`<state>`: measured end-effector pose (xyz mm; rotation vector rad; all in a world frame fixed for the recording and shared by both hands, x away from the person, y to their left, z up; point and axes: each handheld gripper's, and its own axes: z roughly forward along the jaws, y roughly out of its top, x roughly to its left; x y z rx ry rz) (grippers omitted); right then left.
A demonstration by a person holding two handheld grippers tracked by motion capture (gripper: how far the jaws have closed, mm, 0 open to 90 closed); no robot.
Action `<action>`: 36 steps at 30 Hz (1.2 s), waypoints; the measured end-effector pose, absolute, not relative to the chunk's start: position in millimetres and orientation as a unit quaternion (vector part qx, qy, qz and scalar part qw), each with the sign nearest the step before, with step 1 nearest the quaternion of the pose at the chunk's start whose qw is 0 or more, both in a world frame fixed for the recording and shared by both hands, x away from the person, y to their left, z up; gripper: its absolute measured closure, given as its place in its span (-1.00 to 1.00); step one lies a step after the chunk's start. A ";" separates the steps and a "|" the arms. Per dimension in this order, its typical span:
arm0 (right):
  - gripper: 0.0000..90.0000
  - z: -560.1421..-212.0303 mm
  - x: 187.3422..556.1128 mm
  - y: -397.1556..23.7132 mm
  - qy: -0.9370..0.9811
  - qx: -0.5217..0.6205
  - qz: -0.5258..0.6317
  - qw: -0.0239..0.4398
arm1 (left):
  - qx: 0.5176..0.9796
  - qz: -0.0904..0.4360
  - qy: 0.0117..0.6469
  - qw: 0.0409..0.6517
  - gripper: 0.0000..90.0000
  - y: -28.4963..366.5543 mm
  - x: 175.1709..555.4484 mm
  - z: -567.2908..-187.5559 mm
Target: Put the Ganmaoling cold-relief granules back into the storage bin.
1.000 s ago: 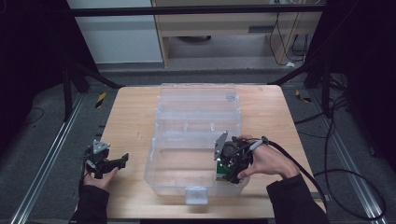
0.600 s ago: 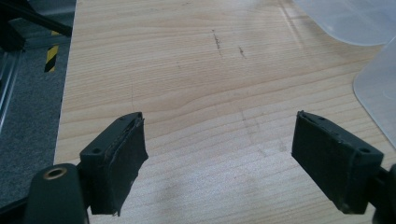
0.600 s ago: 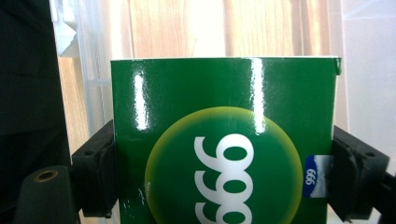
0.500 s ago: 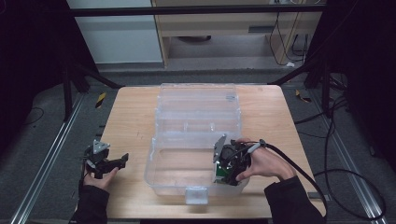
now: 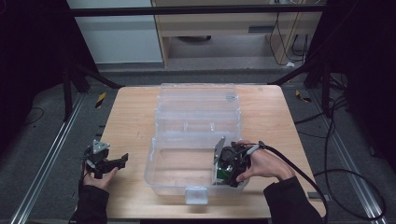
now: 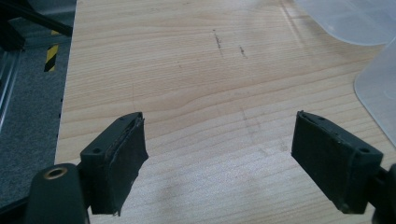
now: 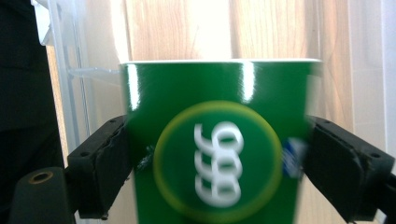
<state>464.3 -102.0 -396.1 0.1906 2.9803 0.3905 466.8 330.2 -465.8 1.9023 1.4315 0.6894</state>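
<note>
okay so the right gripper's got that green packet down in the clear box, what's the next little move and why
Probably open the right gripper and let go. Its jaws are closed on the green packet, already low inside the clear box near its front right corner, so it looks placed. The left gripper is open and idle over the table, so nothing waits on it.

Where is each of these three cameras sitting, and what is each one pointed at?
High view: above the person's side, looking forward and down on the wooden table and clear plastic bin; both forearms and hands show.
Left gripper view: rides the left gripper, looking along its wide-apart jaws at bare tabletop.
Right gripper view: rides the right gripper, jaws either side of a green cup.
Shared: the cup also shows in the high view, at the bin.
</note>
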 end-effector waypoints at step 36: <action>-0.87 -373.0 436.7 -236.8 0.798 0.348 0.420 0.256 | 0.728 0.260 0.542 0.329 -0.52 326.5 464.9 -463.8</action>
